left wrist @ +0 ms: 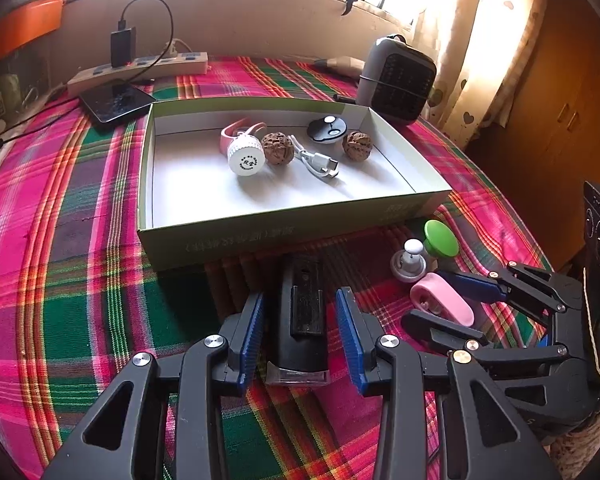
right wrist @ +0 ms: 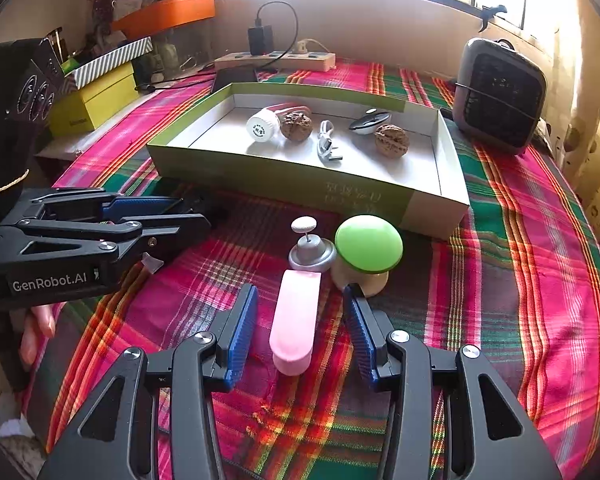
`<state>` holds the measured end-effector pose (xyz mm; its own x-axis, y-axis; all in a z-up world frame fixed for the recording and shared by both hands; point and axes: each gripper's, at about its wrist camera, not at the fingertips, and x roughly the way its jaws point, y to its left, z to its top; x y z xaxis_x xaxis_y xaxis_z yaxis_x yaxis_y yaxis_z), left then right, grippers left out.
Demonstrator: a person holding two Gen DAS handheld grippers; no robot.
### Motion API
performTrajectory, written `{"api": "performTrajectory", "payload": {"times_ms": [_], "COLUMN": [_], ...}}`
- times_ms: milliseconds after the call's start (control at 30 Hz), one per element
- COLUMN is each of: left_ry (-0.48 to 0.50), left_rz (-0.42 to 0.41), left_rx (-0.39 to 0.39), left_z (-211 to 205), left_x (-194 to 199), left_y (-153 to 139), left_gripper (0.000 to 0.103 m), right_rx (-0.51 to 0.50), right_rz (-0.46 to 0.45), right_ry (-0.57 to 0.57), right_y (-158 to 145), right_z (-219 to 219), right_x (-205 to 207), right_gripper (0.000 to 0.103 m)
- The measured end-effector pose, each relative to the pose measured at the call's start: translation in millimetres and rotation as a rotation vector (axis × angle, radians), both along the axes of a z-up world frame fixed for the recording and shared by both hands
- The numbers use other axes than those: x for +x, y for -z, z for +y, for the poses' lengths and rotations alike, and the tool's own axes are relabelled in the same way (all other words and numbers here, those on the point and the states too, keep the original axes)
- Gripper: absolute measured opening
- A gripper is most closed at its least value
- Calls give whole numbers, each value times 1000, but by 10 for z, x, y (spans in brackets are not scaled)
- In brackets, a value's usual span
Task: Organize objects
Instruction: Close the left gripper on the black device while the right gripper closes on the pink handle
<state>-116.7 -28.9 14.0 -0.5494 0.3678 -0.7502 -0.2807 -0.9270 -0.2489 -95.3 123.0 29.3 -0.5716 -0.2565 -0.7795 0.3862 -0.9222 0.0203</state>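
Partway done, judging by the layout. Already in the shallow box (left wrist: 284, 236) at frame centre: a white round cap with pink strap (left wrist: 246, 156), two walnuts (left wrist: 277, 148) (left wrist: 357, 145), a white USB cable (left wrist: 320, 162) and a black-and-white disc (left wrist: 327, 129). Four items are left on the plaid cloth (left wrist: 80, 280) in front of the box. A black rectangular device (left wrist: 302, 320) lies between the spread fingers of the left gripper (left wrist: 300, 336), lower centre of the left view; no contact is seen. A pink clip-shaped piece (right wrist: 296, 320) lies between the spread fingers of the right gripper (right wrist: 300, 332), lower centre of the right view, also not pinched. Just beyond it, a grey knob with white top (right wrist: 311, 254) and a green mushroom-shaped item (right wrist: 367, 252) sit beside each other, near the box's front wall. Both grippers look lined up for a grasp; neither is closed yet.
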Motion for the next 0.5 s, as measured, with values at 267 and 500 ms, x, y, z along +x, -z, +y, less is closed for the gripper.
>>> {"api": "performTrajectory", "payload": {"times_ms": [267, 500], "left_ry": [-7, -12], "left_rz": [27, 29], "left_rx": [-60, -58], "left_z": [56, 48], "left_x": [33, 31], "left_y": [3, 6], "left_gripper": [27, 26], "right_rx": [5, 8], "right_rz": [3, 6], "right_ry": [7, 18], "right_y": [1, -3], "right_z": [6, 12], "right_x": [-2, -3], "right_gripper": [43, 38]}}
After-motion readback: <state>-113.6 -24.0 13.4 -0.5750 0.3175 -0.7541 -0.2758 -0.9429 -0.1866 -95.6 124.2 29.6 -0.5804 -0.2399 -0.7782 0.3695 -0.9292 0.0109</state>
